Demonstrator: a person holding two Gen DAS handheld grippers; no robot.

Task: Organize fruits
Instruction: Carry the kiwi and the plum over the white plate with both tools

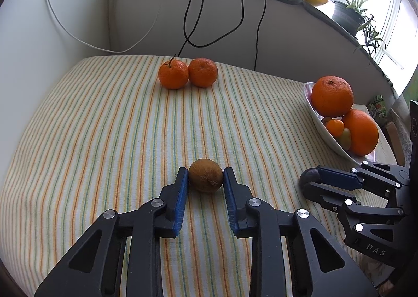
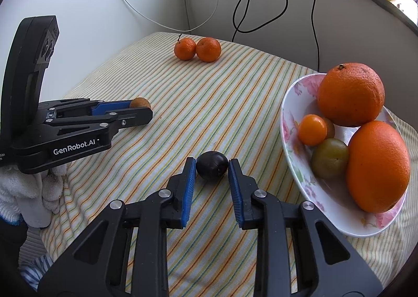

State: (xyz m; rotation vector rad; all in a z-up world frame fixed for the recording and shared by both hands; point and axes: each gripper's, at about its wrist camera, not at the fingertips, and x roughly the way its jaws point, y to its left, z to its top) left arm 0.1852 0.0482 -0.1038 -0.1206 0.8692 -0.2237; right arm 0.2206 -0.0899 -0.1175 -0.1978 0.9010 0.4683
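Note:
A brown kiwi (image 1: 205, 175) lies on the striped tablecloth between the fingers of my left gripper (image 1: 205, 179), whose pads touch both its sides. It also shows in the right wrist view (image 2: 140, 102). A dark plum (image 2: 212, 165) lies between the fingers of my right gripper (image 2: 212, 169); the left pad touches it and the right pad is very close. Two tangerines (image 1: 187, 73) sit together at the far side of the table (image 2: 197, 48). A white flowered bowl (image 2: 295, 145) at the right holds two large oranges (image 2: 351, 94), a small orange fruit and a green one.
Black and white cables (image 1: 198, 17) hang down the wall behind the table. A window sill with a potted plant (image 1: 350, 13) and a yellow object runs along the back right. A gloved hand (image 2: 28, 187) holds the left gripper.

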